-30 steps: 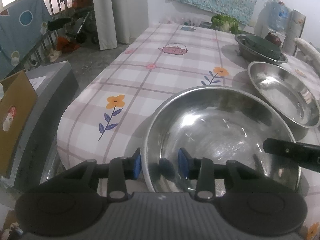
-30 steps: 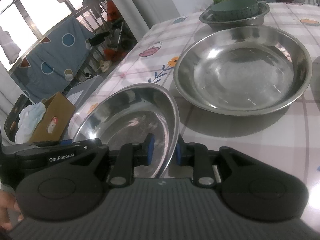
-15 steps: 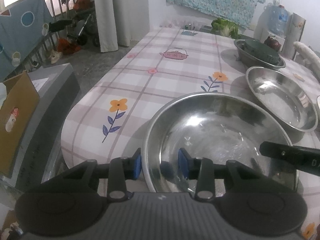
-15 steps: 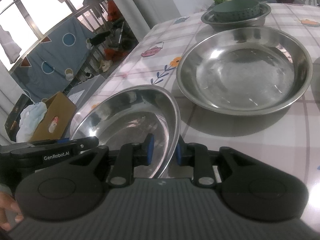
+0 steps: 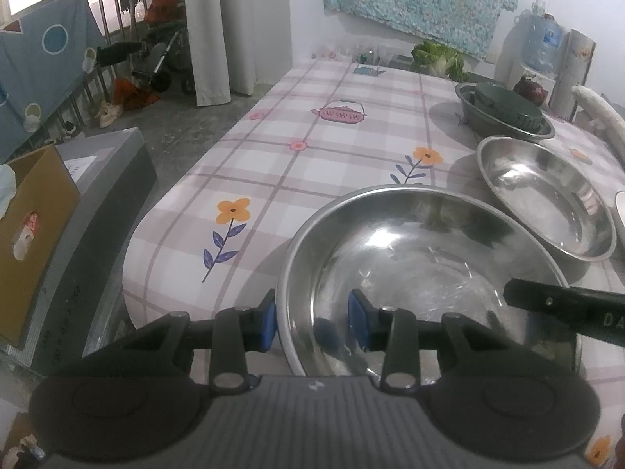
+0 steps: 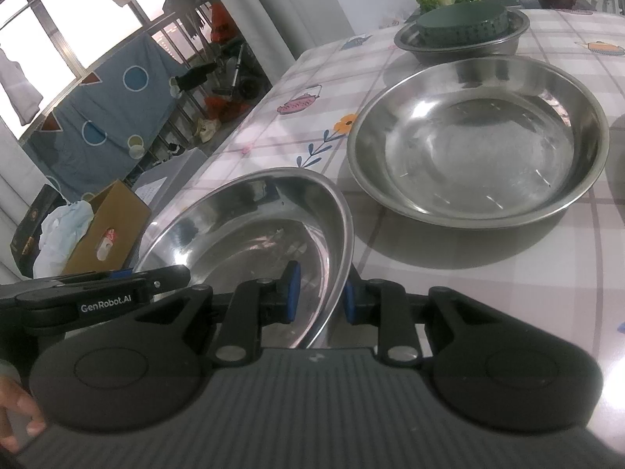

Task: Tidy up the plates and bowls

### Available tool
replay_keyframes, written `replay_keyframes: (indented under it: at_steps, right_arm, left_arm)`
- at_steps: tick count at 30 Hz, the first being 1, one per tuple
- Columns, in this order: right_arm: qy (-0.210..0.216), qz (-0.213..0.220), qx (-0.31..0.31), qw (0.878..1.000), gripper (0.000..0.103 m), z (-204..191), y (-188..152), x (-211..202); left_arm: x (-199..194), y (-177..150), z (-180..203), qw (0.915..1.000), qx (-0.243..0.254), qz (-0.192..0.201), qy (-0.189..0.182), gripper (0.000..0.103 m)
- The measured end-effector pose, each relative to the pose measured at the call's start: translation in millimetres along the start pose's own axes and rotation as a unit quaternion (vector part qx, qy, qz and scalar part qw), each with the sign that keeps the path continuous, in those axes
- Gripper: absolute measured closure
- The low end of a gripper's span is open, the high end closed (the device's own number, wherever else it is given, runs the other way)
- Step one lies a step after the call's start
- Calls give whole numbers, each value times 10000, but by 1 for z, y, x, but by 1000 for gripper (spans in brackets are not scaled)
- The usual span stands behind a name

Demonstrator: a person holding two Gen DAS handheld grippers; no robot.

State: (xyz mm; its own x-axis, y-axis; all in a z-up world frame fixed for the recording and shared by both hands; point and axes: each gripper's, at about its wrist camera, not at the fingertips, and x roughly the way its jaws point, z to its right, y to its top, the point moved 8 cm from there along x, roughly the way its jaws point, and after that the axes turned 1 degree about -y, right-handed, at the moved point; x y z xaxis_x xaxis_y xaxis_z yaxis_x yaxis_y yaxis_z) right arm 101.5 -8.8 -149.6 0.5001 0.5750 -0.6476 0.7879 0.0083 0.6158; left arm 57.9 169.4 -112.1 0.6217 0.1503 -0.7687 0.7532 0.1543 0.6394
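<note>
A large steel bowl (image 5: pixel 422 258) is held by both grippers, raised above the flowered tablecloth (image 5: pixel 312 148). My left gripper (image 5: pixel 312 318) is shut on its near left rim. My right gripper (image 6: pixel 319 293) is shut on its right rim; the bowl also shows in the right wrist view (image 6: pixel 250 230), tilted. A second steel bowl (image 5: pixel 547 195) rests on the table beyond it, also in the right wrist view (image 6: pixel 476 140). Behind that, a third steel bowl (image 6: pixel 461 43) holds a dark green round dish (image 6: pixel 461 21).
A green leafy vegetable (image 5: pixel 439 58) and a dark red round object (image 5: pixel 529 90) lie at the table's far end. A cardboard box (image 5: pixel 31 226) and a grey bin (image 5: pixel 105 179) stand on the floor to the left of the table edge.
The held bowl has risen a little and shifted back; the second bowl and far table look slightly farther off. Both grippers have kept their grip.
</note>
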Motion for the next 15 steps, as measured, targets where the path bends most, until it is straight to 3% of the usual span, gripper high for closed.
replay_keyframes:
  at_steps: [15]
  right_arm:
    - [9,13,2,10000,81,-2,0,0]
  left_arm:
    - [-6,3,1,10000,6,48,8,65]
